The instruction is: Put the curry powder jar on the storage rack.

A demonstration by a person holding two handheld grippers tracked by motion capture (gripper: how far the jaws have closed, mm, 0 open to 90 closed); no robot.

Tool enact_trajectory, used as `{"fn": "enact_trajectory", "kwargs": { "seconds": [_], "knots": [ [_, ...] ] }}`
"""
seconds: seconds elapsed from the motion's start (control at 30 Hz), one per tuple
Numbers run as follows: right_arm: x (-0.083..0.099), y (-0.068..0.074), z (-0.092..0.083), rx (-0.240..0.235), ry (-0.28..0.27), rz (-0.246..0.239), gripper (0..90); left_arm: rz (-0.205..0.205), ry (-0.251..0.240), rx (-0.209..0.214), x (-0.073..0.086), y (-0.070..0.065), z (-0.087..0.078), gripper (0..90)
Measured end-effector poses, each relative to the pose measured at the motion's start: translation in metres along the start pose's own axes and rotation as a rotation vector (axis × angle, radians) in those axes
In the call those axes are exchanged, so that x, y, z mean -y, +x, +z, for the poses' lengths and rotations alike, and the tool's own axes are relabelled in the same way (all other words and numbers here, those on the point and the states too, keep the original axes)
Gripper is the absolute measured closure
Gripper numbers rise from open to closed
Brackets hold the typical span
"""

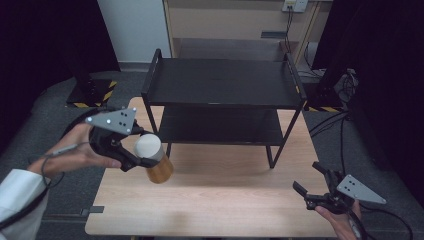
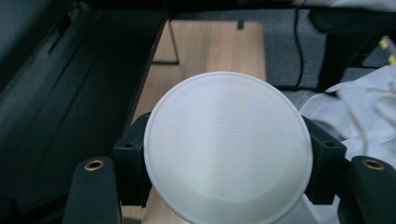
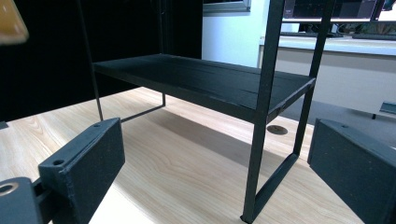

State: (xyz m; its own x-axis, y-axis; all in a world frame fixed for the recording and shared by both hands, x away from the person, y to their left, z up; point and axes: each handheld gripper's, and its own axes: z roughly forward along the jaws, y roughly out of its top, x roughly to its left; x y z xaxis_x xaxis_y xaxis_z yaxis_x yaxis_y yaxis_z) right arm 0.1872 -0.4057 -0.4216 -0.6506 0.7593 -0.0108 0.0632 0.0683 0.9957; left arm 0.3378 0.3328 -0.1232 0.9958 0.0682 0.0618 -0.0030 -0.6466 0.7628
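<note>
left gripper (image 1: 141, 159) clamps a tilted amber-brown cylindrical bottle with a flat white lid (image 1: 154, 159) above the table's left side; right gripper (image 1: 314, 182) hangs with jaws apart near the right front corner.

the person's left hand (image 1: 80, 150) comes in from the left, white sleeve (image 1: 17, 192) at the wrist, gripper pointing rightward, its black jaws pressed on either side of the bottle just under the lid (image 2: 228, 148), a smooth matte disc with faint raised lettering. the bottle leans, base toward the pale wood-grain tabletop (image 1: 225, 200). the two-tier black metal shelf rack (image 1: 222, 82) on thin legs stands just beyond. the right hand (image 1: 340, 222) holds its gripper low, blocky black pads (image 3: 84, 168) wide, nothing between.
</note>
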Motion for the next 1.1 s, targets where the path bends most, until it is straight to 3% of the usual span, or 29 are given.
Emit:
{"fn": "enact_trajectory", "kwargs": {
  "seconds": [0.03, 0.07, 0.17, 0.23, 0.27, 0.3, 0.4, 0.5, 0.53, 0.57, 0.7, 0.8, 0.87, 1.0, 1.1],
  "knots": [
    [0.000, 0.000, 0.000, -0.001, -0.001, 0.002, 3.9, 0.018, 0.000, 0.014, -0.011, 0.001, -0.003, 32.6],
    [0.000, 0.000, 0.000, -0.001, -0.001, 0.002, 3.9, 0.018, 0.000, 0.014, -0.011, 0.001, -0.003, 32.5],
    [0.000, 0.000, 0.000, -0.002, -0.005, -0.001, 4.0, 0.058, -0.004, 0.053, -0.040, 0.007, -0.010, 32.5],
    [0.000, 0.000, 0.000, -0.006, -0.005, -0.002, 4.0, 0.084, -0.008, 0.082, -0.070, 0.015, -0.016, 32.5],
    [0.000, 0.000, 0.000, -0.006, -0.005, -0.002, 4.0, 0.084, -0.008, 0.082, -0.070, 0.015, -0.016, 32.5],
    [0.000, 0.000, 0.000, -0.006, -0.003, -0.006, 3.9, 0.098, -0.012, 0.086, -0.086, 0.020, -0.021, 32.5],
    [0.000, -0.001, 0.000, -0.007, -0.002, -0.004, 4.0, 0.111, -0.020, 0.081, -0.100, 0.026, -0.027, 32.5],
    [0.001, -0.001, 0.000, -0.008, -0.003, -0.002, 4.0, 0.117, -0.024, 0.052, -0.125, 0.043, -0.036, 32.5],
    [0.001, -0.001, 0.000, -0.008, -0.003, -0.002, 4.0, 0.117, -0.024, 0.052, -0.125, 0.043, -0.036, 32.5],
    [0.001, -0.001, 0.000, -0.008, -0.004, -0.001, 4.0, 0.108, -0.024, 0.019, -0.138, 0.059, -0.039, 32.4],
    [0.001, -0.001, -0.001, -0.008, -0.006, 0.003, 4.0, 0.089, -0.025, -0.014, -0.144, 0.072, -0.040, 32.3],
    [0.001, -0.001, -0.001, -0.008, -0.007, 0.003, 4.0, 0.049, -0.015, -0.083, -0.150, 0.088, -0.039, 32.2],
    [0.002, -0.001, -0.002, -0.010, -0.007, 0.006, 4.0, 0.049, -0.004, -0.106, -0.152, 0.098, -0.038, 32.2],
    [0.003, -0.002, -0.003, -0.009, -0.002, 0.011, 4.0, -0.008, -0.006, -0.147, -0.148, 0.122, -0.036, 32.1],
    [0.003, -0.002, -0.004, -0.004, -0.002, 0.016, 4.1, -0.043, 0.004, -0.180, -0.144, 0.132, -0.034, 32.4]
  ]
}}
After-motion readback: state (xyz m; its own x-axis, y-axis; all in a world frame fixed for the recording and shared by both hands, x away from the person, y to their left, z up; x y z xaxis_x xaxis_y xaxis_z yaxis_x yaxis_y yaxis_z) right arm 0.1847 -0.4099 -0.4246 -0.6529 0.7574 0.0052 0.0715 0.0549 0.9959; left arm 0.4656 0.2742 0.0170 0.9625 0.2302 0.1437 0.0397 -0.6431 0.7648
